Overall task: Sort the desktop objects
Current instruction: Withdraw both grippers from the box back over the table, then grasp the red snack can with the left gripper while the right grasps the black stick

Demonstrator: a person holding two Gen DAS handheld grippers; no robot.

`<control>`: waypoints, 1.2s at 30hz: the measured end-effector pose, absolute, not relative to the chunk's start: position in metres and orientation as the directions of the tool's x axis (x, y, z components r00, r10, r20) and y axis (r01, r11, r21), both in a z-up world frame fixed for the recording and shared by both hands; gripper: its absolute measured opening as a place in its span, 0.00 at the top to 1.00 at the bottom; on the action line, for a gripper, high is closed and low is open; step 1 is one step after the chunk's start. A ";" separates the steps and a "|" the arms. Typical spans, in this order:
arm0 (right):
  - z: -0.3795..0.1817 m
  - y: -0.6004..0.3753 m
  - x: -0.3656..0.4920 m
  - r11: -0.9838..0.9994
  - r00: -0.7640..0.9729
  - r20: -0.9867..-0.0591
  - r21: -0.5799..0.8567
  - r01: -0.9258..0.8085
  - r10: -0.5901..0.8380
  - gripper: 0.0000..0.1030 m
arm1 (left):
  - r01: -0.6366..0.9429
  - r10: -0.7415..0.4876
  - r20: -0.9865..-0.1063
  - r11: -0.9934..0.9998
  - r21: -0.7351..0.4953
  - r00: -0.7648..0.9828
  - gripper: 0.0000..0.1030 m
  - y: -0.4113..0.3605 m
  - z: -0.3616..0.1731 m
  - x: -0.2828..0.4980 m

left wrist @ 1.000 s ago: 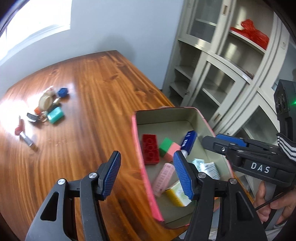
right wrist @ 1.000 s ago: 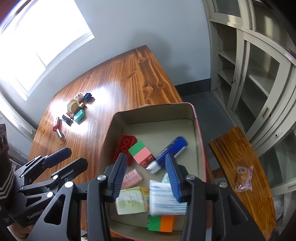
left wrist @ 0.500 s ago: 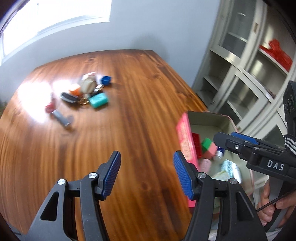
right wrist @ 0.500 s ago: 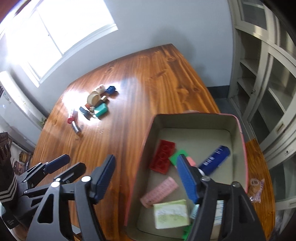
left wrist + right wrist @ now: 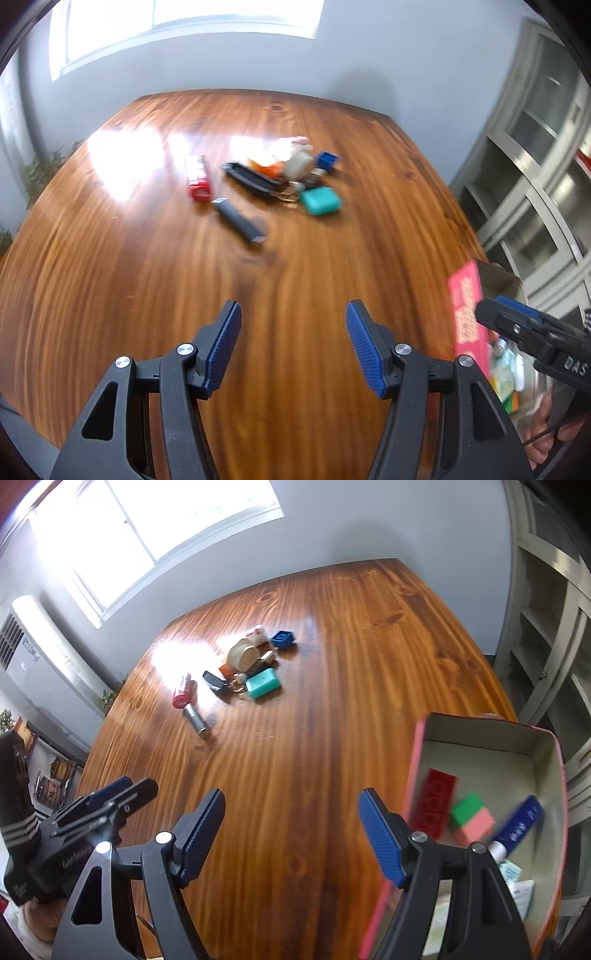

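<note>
Unsorted items, clustered around the teal case [image 5: 320, 199] far across the wooden table [image 5: 147, 295], were recorded ahead of both empty grippers, left gripper [image 5: 293, 347] wide open, right gripper [image 5: 291, 836] just opened wider; pink tin [image 5: 484, 738] right of cluster.

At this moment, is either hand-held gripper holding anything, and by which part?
Nothing is held. The left hand-held gripper and right hand-held gripper both stand open over bare table.
</note>
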State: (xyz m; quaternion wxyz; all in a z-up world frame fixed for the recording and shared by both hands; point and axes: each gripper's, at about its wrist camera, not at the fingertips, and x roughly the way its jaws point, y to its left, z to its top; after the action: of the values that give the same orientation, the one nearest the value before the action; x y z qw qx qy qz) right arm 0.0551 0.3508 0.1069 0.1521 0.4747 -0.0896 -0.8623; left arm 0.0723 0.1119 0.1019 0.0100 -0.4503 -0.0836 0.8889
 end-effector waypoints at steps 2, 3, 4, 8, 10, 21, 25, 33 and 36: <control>0.105 0.338 0.050 -0.937 -0.496 -0.794 0.300 0.182 -0.351 0.24 | 0.089 0.076 -0.801 -0.983 -0.158 -0.593 0.39 0.093 0.100 0.067; 0.104 0.331 0.048 -0.937 -0.491 -0.798 0.299 0.183 -0.351 0.24 | 0.102 0.072 -0.803 -0.981 -0.163 -0.591 0.39 0.082 0.099 0.064; 0.102 0.325 0.045 -0.937 -0.485 -0.801 0.298 0.185 -0.351 0.24 | 0.110 0.069 -0.805 -0.980 -0.165 -0.589 0.39 0.074 0.098 0.061; 0.097 0.299 0.034 -0.940 -0.463 -0.818 0.287 0.186 -0.341 0.24 | 0.138 0.056 -0.813 -0.976 -0.165 -0.579 0.39 0.043 0.092 0.041; 0.095 0.289 0.028 -0.942 -0.456 -0.824 0.281 0.186 -0.336 0.24 | 0.147 0.051 -0.817 -0.975 -0.164 -0.574 0.39 0.030 0.089 0.029; 0.076 0.240 -0.006 -0.950 -0.397 -0.867 0.238 0.201 -0.301 0.24 | 0.137 0.082 -0.845 -0.974 -0.180 -0.529 0.39 -0.006 0.063 -0.061; 0.071 0.229 -0.020 -0.953 -0.389 -0.875 0.219 0.210 -0.287 0.24 | 0.119 0.094 -0.854 -0.977 -0.179 -0.512 0.39 -0.006 0.053 -0.093; 0.056 0.199 -0.048 -0.945 -0.371 -0.881 0.209 0.252 -0.294 0.24 | 0.115 0.090 -0.873 -0.980 -0.164 -0.479 0.39 -0.012 0.030 -0.146; 0.051 0.188 -0.057 -0.941 -0.367 -0.883 0.199 0.272 -0.293 0.24 | 0.112 0.082 -0.874 -0.982 -0.153 -0.478 0.39 -0.015 0.024 -0.156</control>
State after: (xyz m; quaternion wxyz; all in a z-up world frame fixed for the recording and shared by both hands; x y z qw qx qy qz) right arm -0.0568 0.1880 0.0512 0.1710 0.5358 -0.0097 -0.8268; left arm -0.1557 -0.0154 0.0241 -0.0088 -0.5106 -0.0950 0.8545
